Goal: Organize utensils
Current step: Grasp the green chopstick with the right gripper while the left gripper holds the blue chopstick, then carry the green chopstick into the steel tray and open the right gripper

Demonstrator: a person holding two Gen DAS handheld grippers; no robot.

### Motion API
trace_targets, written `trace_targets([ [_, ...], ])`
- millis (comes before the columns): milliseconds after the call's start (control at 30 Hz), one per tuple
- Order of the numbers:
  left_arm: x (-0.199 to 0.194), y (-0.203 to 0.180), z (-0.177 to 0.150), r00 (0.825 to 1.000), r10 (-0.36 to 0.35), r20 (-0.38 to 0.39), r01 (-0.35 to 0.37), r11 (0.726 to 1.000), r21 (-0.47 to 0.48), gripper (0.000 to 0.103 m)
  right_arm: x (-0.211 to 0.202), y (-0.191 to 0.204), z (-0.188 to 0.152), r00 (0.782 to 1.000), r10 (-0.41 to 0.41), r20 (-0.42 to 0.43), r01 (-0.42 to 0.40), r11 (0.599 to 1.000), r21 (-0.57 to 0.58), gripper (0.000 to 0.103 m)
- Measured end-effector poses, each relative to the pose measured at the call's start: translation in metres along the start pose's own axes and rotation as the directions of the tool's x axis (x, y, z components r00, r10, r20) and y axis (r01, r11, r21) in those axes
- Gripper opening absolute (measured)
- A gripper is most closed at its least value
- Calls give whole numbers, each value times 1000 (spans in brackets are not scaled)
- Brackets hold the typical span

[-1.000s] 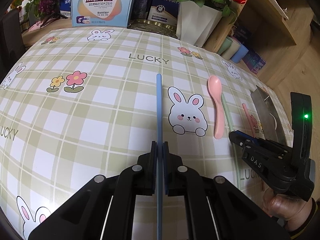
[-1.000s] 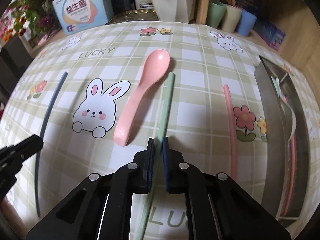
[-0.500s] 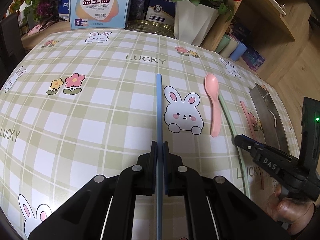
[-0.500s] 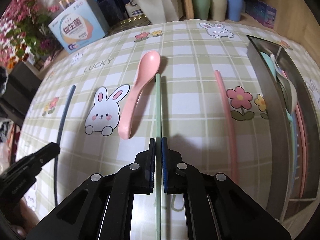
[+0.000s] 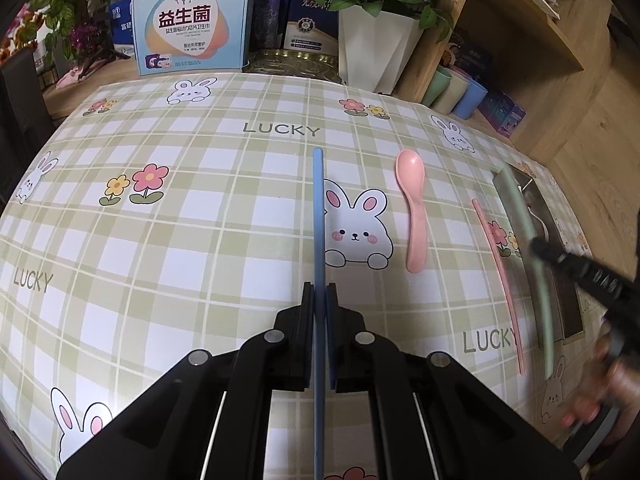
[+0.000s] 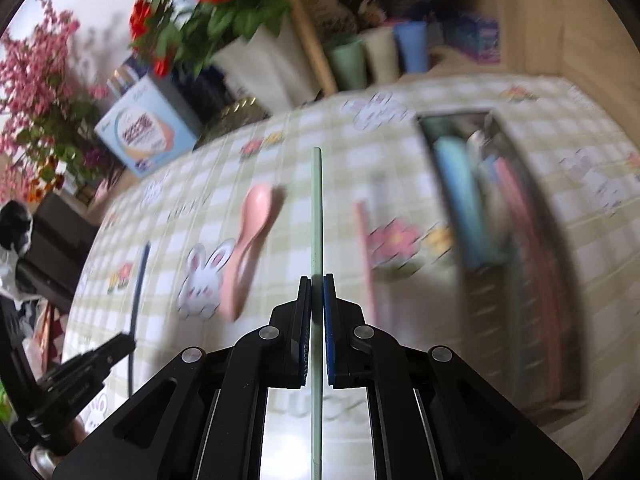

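Note:
My left gripper (image 5: 319,292) is shut on a blue chopstick (image 5: 318,216) that points away over the checked tablecloth. My right gripper (image 6: 317,286) is shut on a green chopstick (image 6: 316,208) and holds it well above the table; it also shows in the left wrist view (image 5: 528,232), blurred, over the metal tray (image 5: 568,316). A pink spoon (image 5: 414,208) and a pink chopstick (image 5: 500,272) lie on the cloth between the grippers. The tray (image 6: 560,320) holds several utensils.
A white vase with red flowers (image 5: 376,48), a blue box (image 5: 192,28) and pastel cups (image 5: 456,88) stand along the far edge. A wooden shelf (image 5: 520,40) rises at the back right.
My right gripper has lifted the green chopstick off the table and swung it right, toward the tray. My left gripper has risen slightly with the blue chopstick.

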State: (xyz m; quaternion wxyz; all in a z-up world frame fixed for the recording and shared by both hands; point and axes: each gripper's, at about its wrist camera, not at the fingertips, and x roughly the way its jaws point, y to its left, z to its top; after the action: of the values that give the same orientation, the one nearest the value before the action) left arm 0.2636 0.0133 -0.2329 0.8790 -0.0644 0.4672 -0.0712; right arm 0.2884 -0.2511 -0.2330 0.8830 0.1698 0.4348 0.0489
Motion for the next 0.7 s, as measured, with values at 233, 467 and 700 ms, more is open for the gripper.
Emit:
trace_targets([
  [233,-2,-8,-2,1000,6,-2,-6,1000,16,6,-12,-64,29,991,-129,36,130,991,-16,6],
  [467,-2,-14,-1,1000,12,-6,-11,999,33,6,4,-105,35,971,-240,-25,239,971,-17,6],
  [700,-2,-19,-2,1000,13,-10,-13,999,47,6,12,-110,27,963,-263,-51,262,964,-37,6],
])
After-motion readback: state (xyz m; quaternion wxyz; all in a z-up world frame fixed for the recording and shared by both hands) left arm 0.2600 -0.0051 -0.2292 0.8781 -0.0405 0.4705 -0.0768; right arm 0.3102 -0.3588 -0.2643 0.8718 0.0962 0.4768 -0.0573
